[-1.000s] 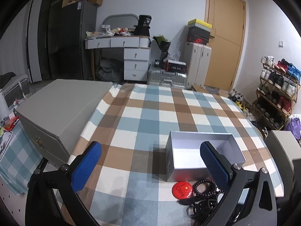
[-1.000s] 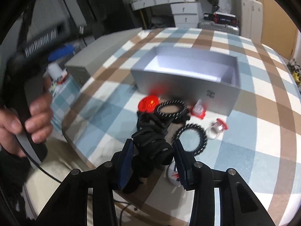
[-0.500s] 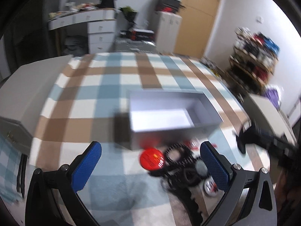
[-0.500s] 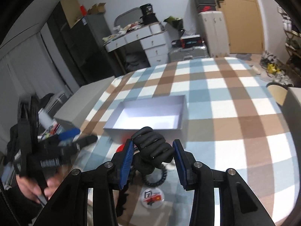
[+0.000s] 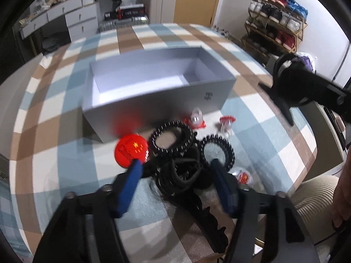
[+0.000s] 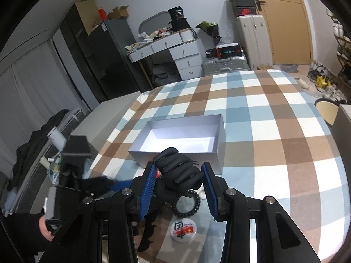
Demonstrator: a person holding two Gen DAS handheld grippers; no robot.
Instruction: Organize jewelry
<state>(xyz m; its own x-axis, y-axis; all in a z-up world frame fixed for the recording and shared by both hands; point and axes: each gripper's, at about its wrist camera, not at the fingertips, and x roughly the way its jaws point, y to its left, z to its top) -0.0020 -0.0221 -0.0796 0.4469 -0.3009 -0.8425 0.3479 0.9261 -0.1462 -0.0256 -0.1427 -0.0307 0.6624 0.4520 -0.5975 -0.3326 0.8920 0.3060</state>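
An open grey box [image 5: 153, 87] stands on the checked table; it also shows in the right wrist view [image 6: 182, 140]. In front of it lie a red flag badge [image 5: 131, 150], two black bead bracelets [image 5: 170, 138] [image 5: 217, 153], two small red-and-clear ornaments [image 5: 226, 123] and a white badge [image 6: 183, 230]. My right gripper [image 6: 178, 182] is shut on a black ribbed hair claw [image 6: 177, 173], held above the pile. My left gripper [image 5: 177, 179] has its blue fingers on either side of a black tangled piece [image 5: 182, 175]; the frame is blurred.
A large closed grey case [image 6: 114, 114] sits on the table's left. A shoe rack [image 5: 278, 26], suitcases [image 6: 226, 65] and a dresser [image 6: 175, 50] stand beyond the table. A cushioned stool [image 5: 316, 195] is at the front right edge.
My left gripper has swung down to the jewelry pile and narrowed around the black piece. My right gripper has lifted the black hair claw up and back from the pile.
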